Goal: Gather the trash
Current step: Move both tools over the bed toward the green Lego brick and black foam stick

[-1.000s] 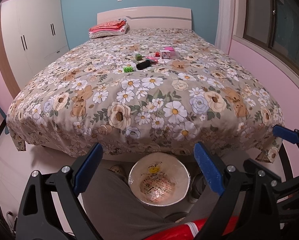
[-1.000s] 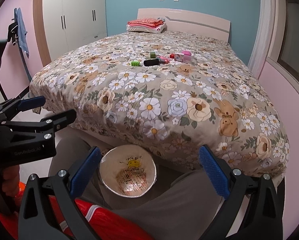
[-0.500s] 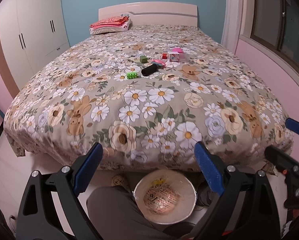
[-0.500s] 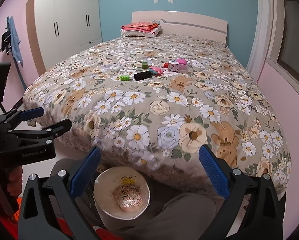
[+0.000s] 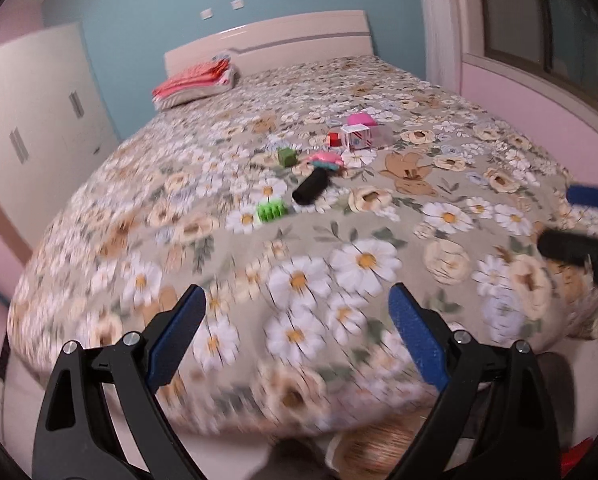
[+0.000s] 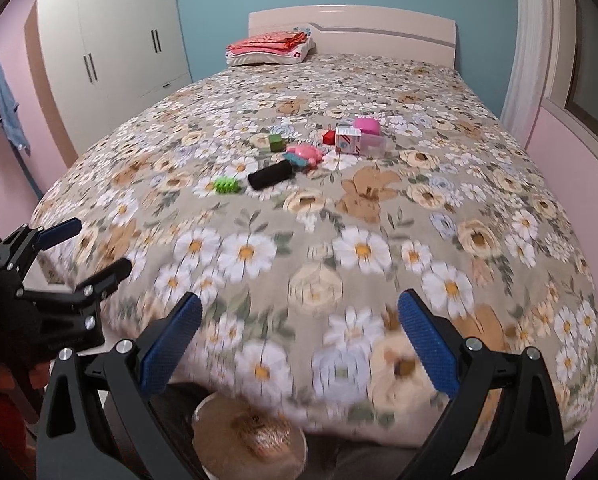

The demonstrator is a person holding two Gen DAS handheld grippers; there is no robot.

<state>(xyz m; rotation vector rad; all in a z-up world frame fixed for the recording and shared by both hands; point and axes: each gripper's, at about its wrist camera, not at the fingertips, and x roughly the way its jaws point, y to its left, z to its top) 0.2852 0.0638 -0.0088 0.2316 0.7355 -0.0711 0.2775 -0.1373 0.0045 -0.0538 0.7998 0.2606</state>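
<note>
A floral bedspread is filling both frames, small trash lying mid-frame, while the left gripper and right gripper are hovering spread wide, seemingly empty.

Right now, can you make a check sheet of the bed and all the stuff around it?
Surface: bed with a flowered cover, blurred at the near edge.
Job's things: black roll, green comb piece, green cube, pink toy, red cube, white box and pink tub, clustered mid-bed.
Clutter: folded red cloth on a pillow by the headboard.
Grippers: left gripper open, right gripper open, both empty, at the foot of the bed.
Cables: nothing seen.
Surroundings: white wardrobe, window, foil-lined bowl low down.
</note>
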